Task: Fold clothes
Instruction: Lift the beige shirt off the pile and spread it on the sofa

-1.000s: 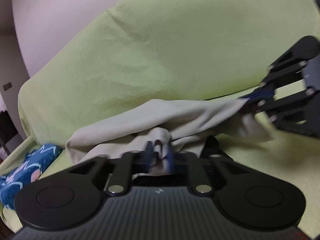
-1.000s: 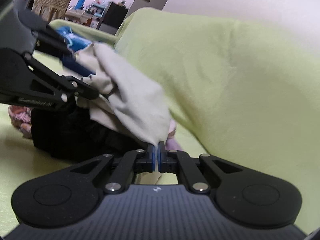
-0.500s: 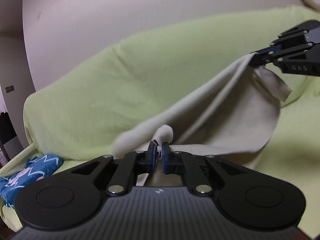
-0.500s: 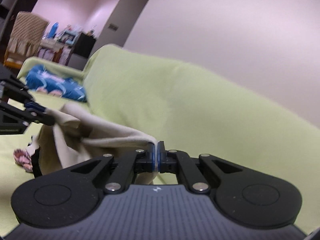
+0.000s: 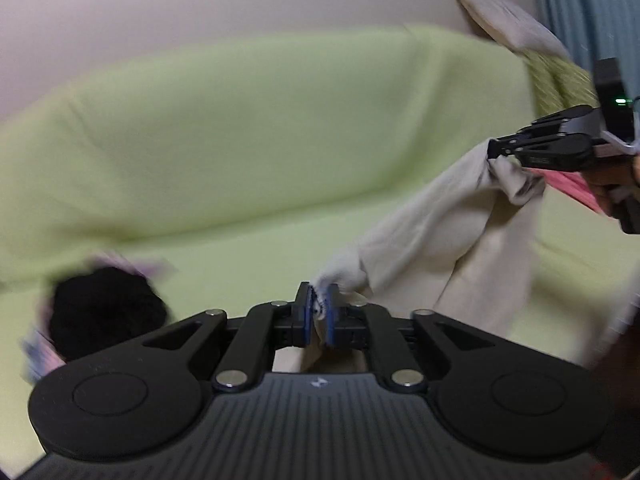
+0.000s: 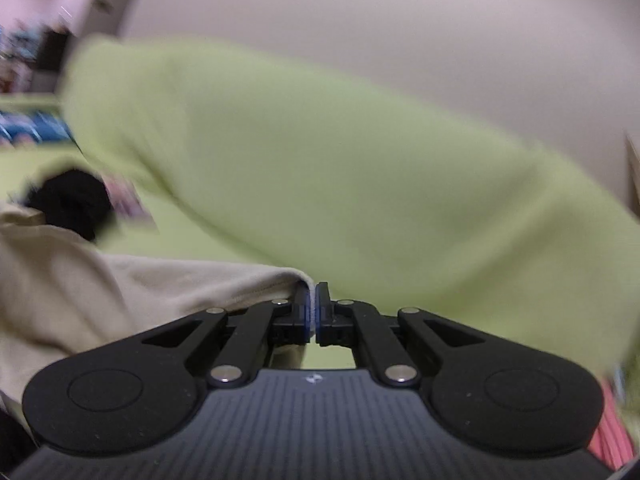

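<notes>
Both tools hold one beige cloth up in the air over a sofa with a light green cover. The left tool has a bunched white edge of the cloth between its blue pads; its jaws have just been opening a little, yet the cloth sits pinched between them. The right tool is squeezed tight on a thin corner of the same cloth, with its jaws almost touching. In the left wrist view the right tool shows far off to the right, higher up, and the cloth hangs down from it in loose folds. A black bundle lies on the sofa seat to the left (its shape is too blurry to tell what it is). Something blue lies farther back on the sofa, also blurry. A pale wall stands behind the sofa.
</notes>
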{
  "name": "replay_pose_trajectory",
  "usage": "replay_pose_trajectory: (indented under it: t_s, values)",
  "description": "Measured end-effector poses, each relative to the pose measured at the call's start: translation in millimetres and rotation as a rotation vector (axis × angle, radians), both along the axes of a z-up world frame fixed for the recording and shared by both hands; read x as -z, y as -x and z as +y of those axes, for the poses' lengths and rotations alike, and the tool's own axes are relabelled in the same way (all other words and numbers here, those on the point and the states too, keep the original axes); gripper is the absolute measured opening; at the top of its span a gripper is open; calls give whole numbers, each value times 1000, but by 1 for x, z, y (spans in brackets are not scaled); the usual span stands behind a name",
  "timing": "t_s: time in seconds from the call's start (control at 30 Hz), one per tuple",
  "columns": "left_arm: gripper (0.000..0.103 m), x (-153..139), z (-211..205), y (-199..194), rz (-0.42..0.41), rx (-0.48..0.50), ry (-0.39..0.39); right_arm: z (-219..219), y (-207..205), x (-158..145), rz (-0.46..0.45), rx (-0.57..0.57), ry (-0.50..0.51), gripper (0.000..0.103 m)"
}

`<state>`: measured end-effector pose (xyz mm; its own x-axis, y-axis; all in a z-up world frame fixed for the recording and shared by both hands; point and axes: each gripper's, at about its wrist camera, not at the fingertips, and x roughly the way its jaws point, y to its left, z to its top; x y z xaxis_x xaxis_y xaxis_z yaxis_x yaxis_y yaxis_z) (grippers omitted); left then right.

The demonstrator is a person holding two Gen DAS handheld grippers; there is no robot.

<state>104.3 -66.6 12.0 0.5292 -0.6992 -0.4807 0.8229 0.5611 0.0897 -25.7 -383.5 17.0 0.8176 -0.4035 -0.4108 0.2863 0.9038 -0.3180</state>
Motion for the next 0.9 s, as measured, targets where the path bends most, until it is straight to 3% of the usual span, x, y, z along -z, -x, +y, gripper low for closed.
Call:
replay_pose_trajectory:
  t_s: [0.1, 0.2, 0.33, 0.43, 0.57, 0.6, 0.7, 0.77, 0.83, 0.9]
  values:
    - [15, 29, -12, 25, 77, 48, -33, -31, 33, 39, 134, 89, -41, 0]
    - [15, 42, -14, 25, 109, 59, -51, -45, 51, 64, 268, 159, -44, 0]
    - [20, 51, -9, 18, 92, 10, -107, -41, 54, 63, 334, 230, -1, 1]
    - [20, 57, 2, 22, 62, -47, -147, -16, 39, 45, 299, 204, 54, 4]
    - [27, 54, 18, 6, 64, -106, -118, 30, 19, 30, 263, -77, 23, 27]
    - [29, 53, 21, 5, 66, -122, -109, 51, 13, 37, 283, -182, 64, 29]
    - [29, 55, 27, 3, 77, -145, -91, 114, -2, 66, 361, -491, 231, 31]
    - [30, 59, 27, 1, 79, -143, -97, 138, -7, 93, 409, -616, 370, 31]
    - [33, 65, 25, 3, 75, -130, -129, 151, -1, 110, 441, -701, 407, 30]
    - [34, 74, 22, 1, 52, -126, -181, 161, 5, 116, 446, -785, 380, 31]
